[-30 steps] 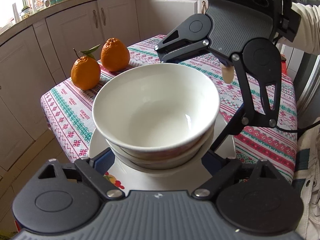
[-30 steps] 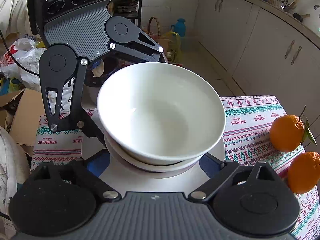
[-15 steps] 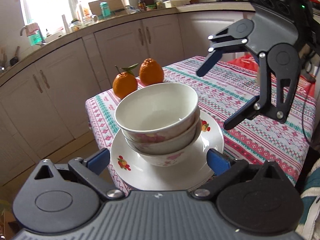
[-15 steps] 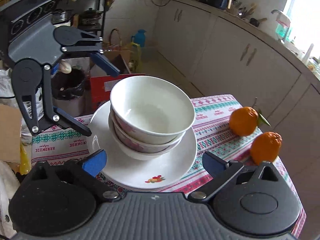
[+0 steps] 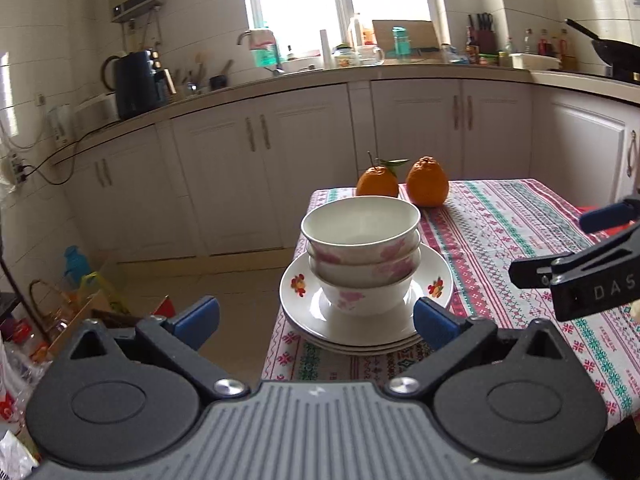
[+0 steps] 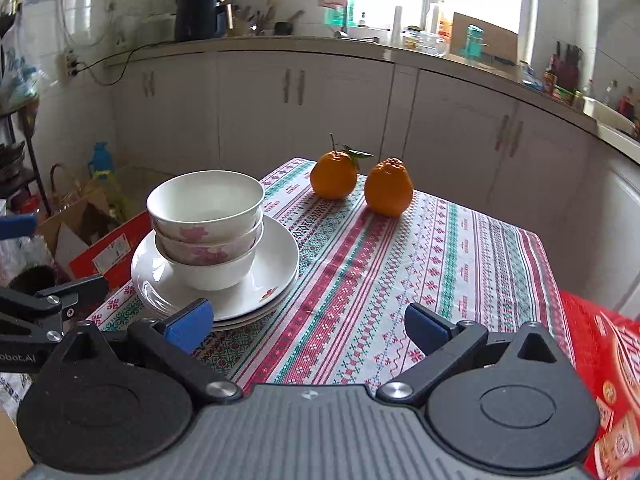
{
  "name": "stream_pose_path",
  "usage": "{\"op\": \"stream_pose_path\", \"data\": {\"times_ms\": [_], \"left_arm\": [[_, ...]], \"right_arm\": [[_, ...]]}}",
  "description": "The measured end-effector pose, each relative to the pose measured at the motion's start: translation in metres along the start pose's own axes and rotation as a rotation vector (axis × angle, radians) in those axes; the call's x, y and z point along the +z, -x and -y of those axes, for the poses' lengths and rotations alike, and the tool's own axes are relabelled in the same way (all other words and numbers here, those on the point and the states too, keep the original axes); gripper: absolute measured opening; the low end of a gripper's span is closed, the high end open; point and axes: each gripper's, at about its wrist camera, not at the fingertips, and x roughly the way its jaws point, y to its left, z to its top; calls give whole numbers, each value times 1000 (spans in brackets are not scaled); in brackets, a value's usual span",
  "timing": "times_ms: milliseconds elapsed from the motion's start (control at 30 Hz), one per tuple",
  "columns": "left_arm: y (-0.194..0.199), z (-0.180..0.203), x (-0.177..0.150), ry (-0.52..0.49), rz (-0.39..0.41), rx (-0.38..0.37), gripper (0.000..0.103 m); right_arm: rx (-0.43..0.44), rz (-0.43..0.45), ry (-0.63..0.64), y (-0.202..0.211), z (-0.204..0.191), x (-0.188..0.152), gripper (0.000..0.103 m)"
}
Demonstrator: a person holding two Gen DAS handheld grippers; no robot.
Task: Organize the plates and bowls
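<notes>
Inspecting, we find three bowls nested on stacked plates at the counter's near-left corner; both jaws released, grasping nothing.

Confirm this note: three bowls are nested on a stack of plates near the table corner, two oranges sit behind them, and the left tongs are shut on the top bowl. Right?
One error: the left tongs are open, clear of the top bowl, as the left wrist view shows. Otherwise right: three bowls nested on the plates, with two oranges behind.
</notes>
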Motion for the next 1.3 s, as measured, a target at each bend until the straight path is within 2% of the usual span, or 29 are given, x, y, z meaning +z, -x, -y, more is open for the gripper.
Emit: {"op": "stream_pose_path", "data": {"times_ms": [233, 500, 1300], "left_arm": [[28, 9, 3, 79, -19, 40, 102], [48, 14, 7, 72, 14, 41, 102], [49, 16, 5, 127, -3, 84, 102]], "right_arm": [[-61, 34, -27, 36, 0, -18, 103], [-80, 91, -32, 62, -2, -20, 103], [-144, 92, -49, 64, -10, -21, 103]]}}
